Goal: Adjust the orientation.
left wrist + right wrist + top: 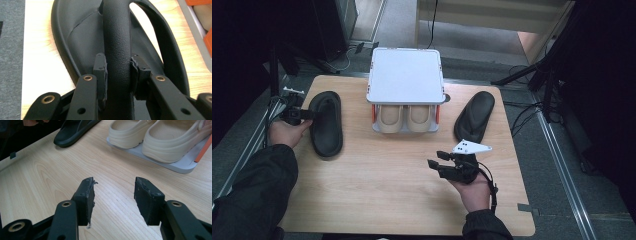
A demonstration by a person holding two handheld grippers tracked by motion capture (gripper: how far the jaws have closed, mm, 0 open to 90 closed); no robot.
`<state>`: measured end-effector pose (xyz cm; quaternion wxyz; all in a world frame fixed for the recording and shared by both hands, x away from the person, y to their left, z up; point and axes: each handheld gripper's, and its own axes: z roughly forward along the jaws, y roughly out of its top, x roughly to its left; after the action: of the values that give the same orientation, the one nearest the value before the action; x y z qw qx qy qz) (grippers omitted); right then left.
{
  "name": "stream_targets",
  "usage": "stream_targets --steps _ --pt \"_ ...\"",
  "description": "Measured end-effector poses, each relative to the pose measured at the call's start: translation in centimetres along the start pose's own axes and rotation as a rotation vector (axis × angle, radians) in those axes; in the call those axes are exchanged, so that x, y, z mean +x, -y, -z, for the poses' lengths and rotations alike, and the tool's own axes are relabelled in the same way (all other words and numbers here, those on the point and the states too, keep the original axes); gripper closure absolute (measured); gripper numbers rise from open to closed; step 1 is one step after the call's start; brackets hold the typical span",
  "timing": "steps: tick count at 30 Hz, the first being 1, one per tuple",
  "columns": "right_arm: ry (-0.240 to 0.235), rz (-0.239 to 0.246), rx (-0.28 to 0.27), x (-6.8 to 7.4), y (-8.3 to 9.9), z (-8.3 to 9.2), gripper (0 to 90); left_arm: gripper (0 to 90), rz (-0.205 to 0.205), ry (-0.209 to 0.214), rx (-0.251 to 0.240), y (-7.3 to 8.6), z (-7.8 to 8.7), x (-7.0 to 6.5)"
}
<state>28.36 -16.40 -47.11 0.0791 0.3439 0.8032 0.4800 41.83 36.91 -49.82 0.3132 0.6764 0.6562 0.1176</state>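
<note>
Strap of the left black sandal (117,45) is being clamped between the pads of the left gripper (117,75), one pad (100,72) on each side of it, pressed tight against the pebbled band. That sandal (326,123) is lying flat on the wooden table (387,190), sole down, with its footbed spreading out ahead of and beneath the jaws. No earlier picture is given, so only the grip itself is being noted.

Right gripper (113,195) is being held with its jaws standing wide and nothing between them (bare wood is showing in the gap). Ahead of those jaws, the beige clogs (160,137) are sitting on the lower shelf of the small grey rack (406,75), and the gripped sandal (75,131) is lying farther off toward the left jaw's side. In the high view the right gripper (439,159) is being held just above the table, with the second black sandal (475,116) lying beyond it.

Step in hand is judged to be a lift of the left sandal by its strap, probably toward the rack. For a clean lift:
- the pinch is best kept low on the strap, near where it is meeting the footbed, so the sole is swinging less;
- the sandal should be raised straight up before being carried sideways;
- the strap is soft and likely to flex, so the squeeze should be held firm;
- the free right gripper could be brought under the sole as support.
</note>
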Motion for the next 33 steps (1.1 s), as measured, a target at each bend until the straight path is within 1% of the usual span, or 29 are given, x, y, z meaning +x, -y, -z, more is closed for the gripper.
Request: stream_targets --steps 2,5,6,10,12,15,20,24,28,29,32,33 --pt "0.001 -0.003 0.001 0.0 0.0 0.0 51.2 71.0 -0.013 0.000 0.007 -0.1 0.2 -0.1" --pt "0.002 -0.003 0.000 0.0 0.0 0.0 51.2 71.0 -0.010 0.007 0.002 -0.1 0.5 -0.2" --pt "0.003 -0.002 -0.001 -0.1 0.0 0.0 51.2 71.0 -0.012 0.011 0.007 -0.1 0.6 -0.2" --pt "0.003 0.000 -0.002 -0.1 0.0 0.0 51.2 71.0 -0.019 0.030 -0.002 0.0 1.3 -0.7" --pt "0.004 -0.003 -0.002 -0.2 0.0 0.0 51.2 71.1 -0.033 0.042 0.007 0.1 1.8 -0.8" --pt "0.004 -0.005 -0.003 -0.2 -0.1 0.1 51.2 71.0 -0.034 0.053 0.004 0.3 2.4 -1.2" --pt "0.004 -0.004 -0.006 -0.3 -0.1 0.1 51.2 71.0 -0.036 0.077 -0.002 1.0 3.4 -2.0" --pt "0.006 -0.005 -0.010 -0.4 -0.2 0.1 51.2 71.0 -0.052 0.095 -0.007 1.7 4.5 -2.8" --pt "0.010 -0.007 -0.014 -0.6 -0.3 0.2 51.2 71.0 -0.072 0.101 -0.002 2.3 5.2 -3.5" --pt "0.010 -0.007 -0.015 -0.6 -0.3 0.2 51.2 71.0 -0.071 0.106 -0.001 2.5 5.4 -3.7" --pt "0.011 -0.010 -0.019 -0.7 -0.4 0.2 51.2 71.0 -0.088 0.112 -0.002 3.0 6.1 -4.4" --pt "0.012 -0.008 -0.020 -0.8 -0.4 0.2 51.2 70.9 -0.088 0.115 -0.005 3.2 6.4 -4.7"
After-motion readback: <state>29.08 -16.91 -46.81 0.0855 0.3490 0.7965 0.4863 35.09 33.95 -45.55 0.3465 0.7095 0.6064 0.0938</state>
